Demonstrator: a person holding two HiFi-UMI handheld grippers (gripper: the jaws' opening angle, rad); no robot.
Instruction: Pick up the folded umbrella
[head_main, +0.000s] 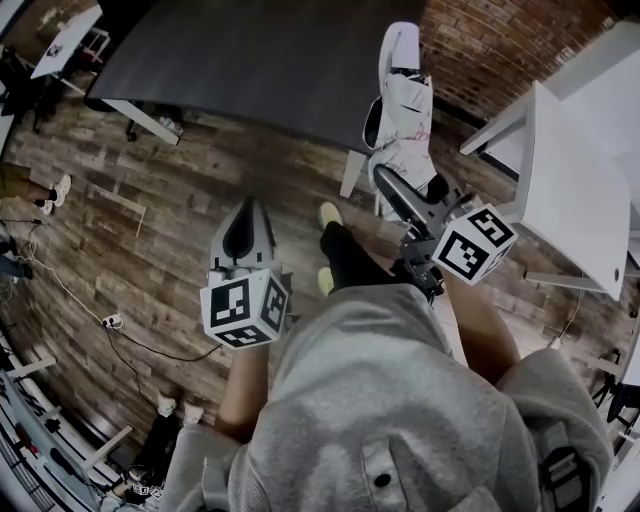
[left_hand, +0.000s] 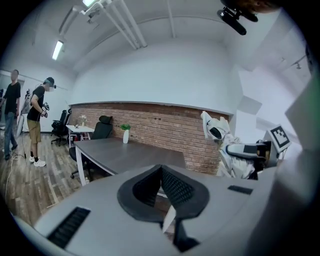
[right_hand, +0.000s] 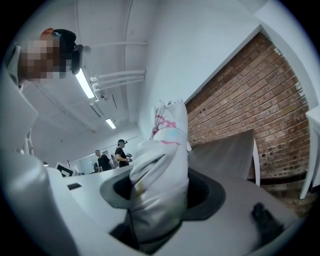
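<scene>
The folded umbrella (head_main: 405, 120) is white with pink print and stands upright in the air, lifted above the wooden floor. My right gripper (head_main: 397, 192) is shut on its lower part. In the right gripper view the umbrella (right_hand: 162, 165) fills the gap between the jaws of my right gripper (right_hand: 160, 197). My left gripper (head_main: 245, 232) hangs to the left of it, apart from it. In the left gripper view the pads of my left gripper (left_hand: 161, 186) meet with nothing between them, and the umbrella (left_hand: 220, 134) shows at the right, in the right gripper (left_hand: 248, 150).
A dark grey table (head_main: 250, 60) stands ahead, with a small potted plant (left_hand: 125, 134) on it. A white table (head_main: 580, 190) is at the right, beside a brick wall (head_main: 490, 50). Cables (head_main: 110, 322) lie on the floor at the left. Two people (left_hand: 37, 120) stand far off.
</scene>
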